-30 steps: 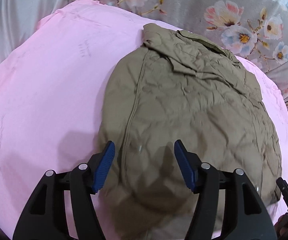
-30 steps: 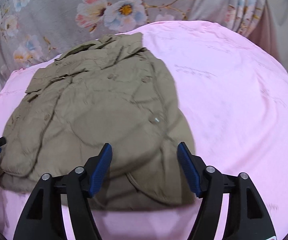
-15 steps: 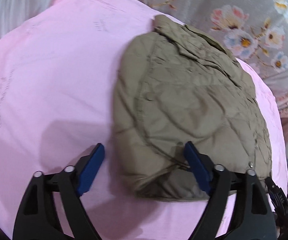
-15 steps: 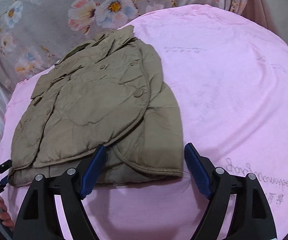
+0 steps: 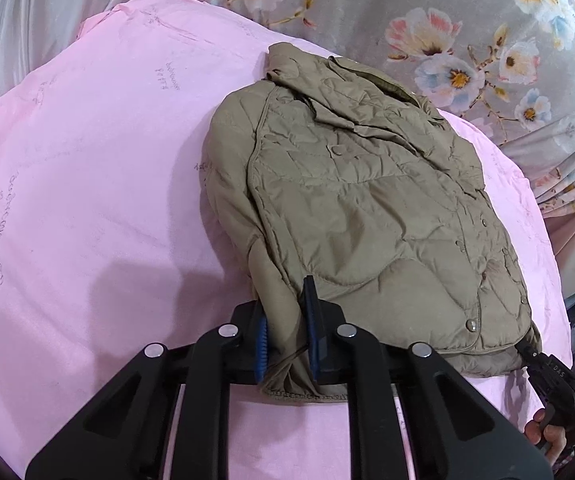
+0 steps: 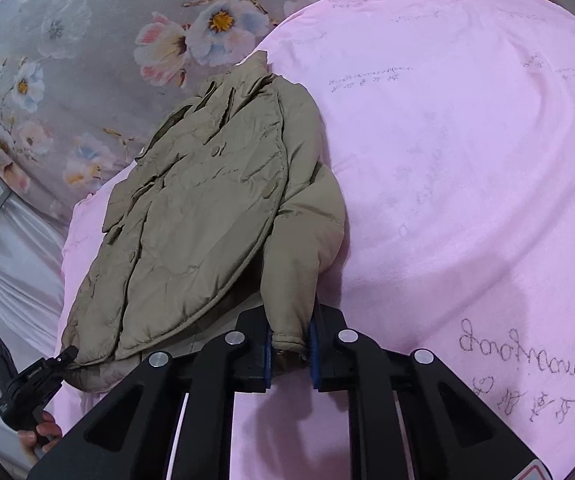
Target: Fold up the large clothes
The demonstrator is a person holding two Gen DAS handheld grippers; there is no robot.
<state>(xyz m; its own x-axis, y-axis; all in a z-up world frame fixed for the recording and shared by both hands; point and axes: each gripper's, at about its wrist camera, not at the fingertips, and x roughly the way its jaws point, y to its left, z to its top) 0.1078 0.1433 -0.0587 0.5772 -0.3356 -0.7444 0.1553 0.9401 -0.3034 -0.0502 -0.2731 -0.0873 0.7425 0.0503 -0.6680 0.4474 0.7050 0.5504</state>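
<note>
Left wrist view: the left gripper (image 5: 285, 332) has its blue pads (image 5: 310, 320) closing on the near left corner of a khaki quilted jacket (image 5: 367, 216), and a bunched fold of that cloth is pinched between the jaws. The jacket lies spread on a pink sheet (image 5: 87, 160) covering the bed, collar at the far end beside a grey flowered cloth (image 5: 447, 20). At the lower right, the right gripper (image 5: 527, 354) touches the jacket's other near corner, with a hand (image 5: 547, 436) behind it.

Right wrist view: the right gripper (image 6: 290, 354) has its jaws closing on the jacket (image 6: 207, 208), with a padded cuff-like end squeezed between the pads (image 6: 313, 344). The pink sheet (image 6: 467, 160) shows faint printed writing. At the lower left, the left gripper (image 6: 69, 354) meets the jacket's other near corner, a hand (image 6: 41, 434) gripping its handle. The flowered cloth (image 6: 107, 40) hangs beyond the collar.
</note>
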